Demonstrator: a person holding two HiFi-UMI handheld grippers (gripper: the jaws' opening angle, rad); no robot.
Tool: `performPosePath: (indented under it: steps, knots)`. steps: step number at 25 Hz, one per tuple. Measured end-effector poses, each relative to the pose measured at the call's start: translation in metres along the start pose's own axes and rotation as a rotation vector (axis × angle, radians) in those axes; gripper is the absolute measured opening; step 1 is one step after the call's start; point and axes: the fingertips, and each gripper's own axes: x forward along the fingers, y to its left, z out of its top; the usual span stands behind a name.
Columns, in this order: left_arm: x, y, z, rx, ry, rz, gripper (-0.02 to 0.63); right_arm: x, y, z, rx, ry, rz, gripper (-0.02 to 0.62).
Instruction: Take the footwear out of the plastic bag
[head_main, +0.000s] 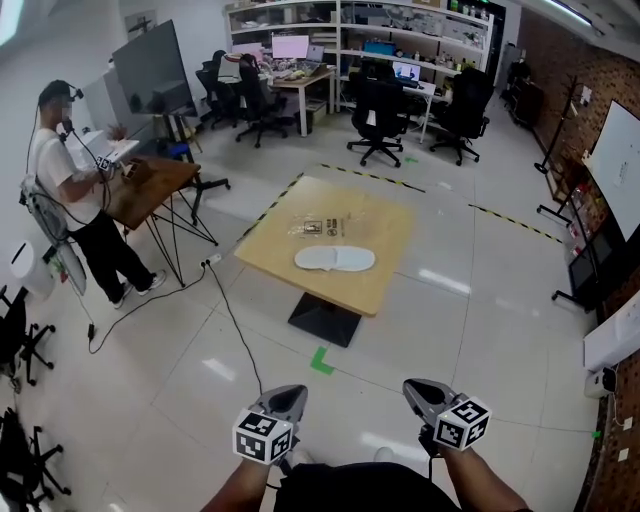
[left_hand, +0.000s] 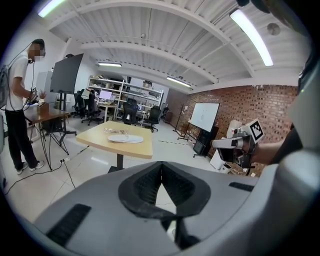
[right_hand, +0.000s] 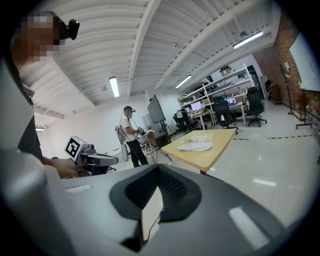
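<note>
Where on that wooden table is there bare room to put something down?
The table is bare along its right edge, its near edge in front of the white footwear, and its far corner behind the clear packets. Only the middle is crowded.

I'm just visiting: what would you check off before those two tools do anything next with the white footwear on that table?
1. Footwear lying on the table: ok.
2. Plastic bag around it: cannot tell from this far.
3. Left tool empty: ok, jaws shut on nothing.
4. Right tool empty: ok, also shut on nothing.
5. Table within reach: not ok, a stretch of floor lies between.
6. Bystander away from the table: ok.
</note>
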Motion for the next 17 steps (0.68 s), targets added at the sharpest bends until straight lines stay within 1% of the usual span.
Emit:
performPosePath:
  steps: [3,6,8,12,17]
  knots:
    - [0.001,-0.01,-0.003,0.01,0.016,0.009,0.008,-0.007,-0.005,0.001,0.01,-0.021,0.021,0.0]
    - [0.002,-0.012,-0.005,0.015,0.026,0.018,0.008,-0.01,-0.013,0.001,0.081,-0.055,0.047,0.0]
    - [0.002,-0.013,-0.005,0.012,0.029,0.024,0.008,-0.014,-0.018,0.0,0.106,-0.061,0.046,0.0]
    - [0.004,-0.015,-0.002,0.008,0.02,0.029,0.008,-0.02,-0.025,0.003,0.104,-0.067,0.032,0.0]
    - [0.006,-0.024,-0.006,0.021,0.017,0.02,0.008,-0.022,-0.025,-0.001,0.107,-0.081,0.03,0.0]
